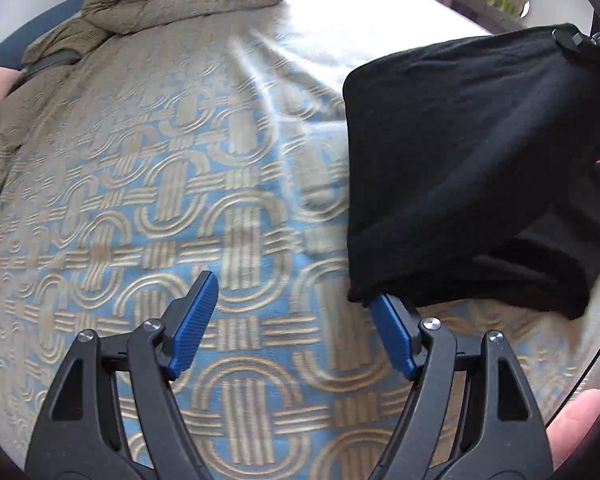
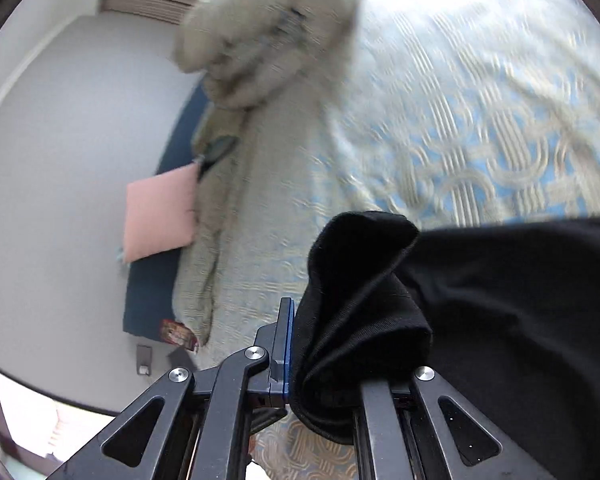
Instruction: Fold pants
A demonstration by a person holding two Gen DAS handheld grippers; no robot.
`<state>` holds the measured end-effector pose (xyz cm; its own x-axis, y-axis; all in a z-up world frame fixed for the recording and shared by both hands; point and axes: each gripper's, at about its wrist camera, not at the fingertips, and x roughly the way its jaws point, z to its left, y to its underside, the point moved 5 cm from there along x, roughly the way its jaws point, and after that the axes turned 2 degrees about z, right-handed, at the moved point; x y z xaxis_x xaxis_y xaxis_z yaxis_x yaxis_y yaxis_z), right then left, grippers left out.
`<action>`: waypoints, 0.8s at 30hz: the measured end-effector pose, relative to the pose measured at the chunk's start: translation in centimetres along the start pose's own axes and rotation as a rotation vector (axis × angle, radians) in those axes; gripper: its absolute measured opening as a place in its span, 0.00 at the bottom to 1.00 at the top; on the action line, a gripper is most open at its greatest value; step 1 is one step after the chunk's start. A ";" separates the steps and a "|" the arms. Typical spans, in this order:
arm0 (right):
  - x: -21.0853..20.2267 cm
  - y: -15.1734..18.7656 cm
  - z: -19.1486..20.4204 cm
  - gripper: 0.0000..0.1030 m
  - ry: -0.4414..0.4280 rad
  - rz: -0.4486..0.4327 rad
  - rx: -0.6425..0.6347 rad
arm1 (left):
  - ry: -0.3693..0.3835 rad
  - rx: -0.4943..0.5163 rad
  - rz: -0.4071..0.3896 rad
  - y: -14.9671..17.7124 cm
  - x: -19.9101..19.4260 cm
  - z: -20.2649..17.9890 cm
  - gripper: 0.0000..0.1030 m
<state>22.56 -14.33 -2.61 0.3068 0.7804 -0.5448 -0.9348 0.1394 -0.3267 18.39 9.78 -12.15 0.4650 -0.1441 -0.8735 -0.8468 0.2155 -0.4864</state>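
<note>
— How do the left gripper (image 1: 295,320) fingers (image 1: 193,320) stand?
— Spread wide with nothing between them; the black pants (image 1: 472,184) drape over the tip of the right-hand finger only, above the patterned bed cover (image 1: 159,184).
— And the right gripper (image 2: 320,352)?
— Its fingers (image 2: 285,344) are clamped on a bunched fold of the pants (image 2: 480,304), which stretch off to their right. Past them lie a rolled quilt (image 2: 267,32) and a pink pillow (image 2: 159,216).

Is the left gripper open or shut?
Open. The left gripper's blue fingers stand wide apart, with one tip under the black pants.
</note>
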 end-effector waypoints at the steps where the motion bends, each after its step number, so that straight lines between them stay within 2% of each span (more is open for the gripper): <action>1: -1.5 0.1 0.8 0.06 0.017 -0.023 -0.028 | 0.008 0.013 -0.016 -0.2 -0.4 -0.5 0.74; 4: -4.2 0.4 -0.3 0.09 0.112 -0.047 -0.026 | -0.013 0.060 -0.021 -0.5 -0.3 -1.7 0.74; 6: -4.2 0.5 -4.4 0.14 0.204 -0.035 0.081 | -0.050 0.087 0.003 -0.2 0.5 -2.2 0.74; 8: -3.2 1.6 -10.0 0.18 0.260 0.025 0.247 | -0.095 0.114 0.033 0.4 1.3 -2.4 0.74; 10: -2.3 3.5 -14.4 0.21 0.243 0.074 0.372 | -0.104 0.125 0.046 1.1 1.4 -2.5 0.74; 12: -2.0 5.0 -16.1 0.29 0.169 0.079 0.419 | -0.091 0.119 0.055 1.7 1.2 -2.3 0.74; 13: -2.1 5.5 -16.3 0.30 0.125 0.067 0.420 | -0.088 0.114 0.061 1.9 1.2 -2.2 0.74; 15: -1.7 5.8 -15.8 0.47 0.065 0.058 0.404 | -0.088 0.099 0.069 1.9 1.2 -1.9 0.74; 18: -1.5 6.1 -14.7 0.58 0.015 0.073 0.334 | -0.071 0.068 0.070 1.7 1.2 -1.7 0.74; 21: -0.3 5.9 -13.9 0.59 0.039 0.111 0.274 | -0.056 0.053 0.063 1.3 0.9 -2.0 0.74; 24: 0.9 4.1 -14.5 0.59 0.018 0.098 0.301 | -0.064 0.063 0.056 1.0 0.5 -2.3 0.74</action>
<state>21.63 -21.88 -15.60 0.2127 0.7887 -0.5768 -0.9704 0.2396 -0.0302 17.19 7.69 -13.07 0.4346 -0.0686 -0.8980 -0.8548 0.2825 -0.4353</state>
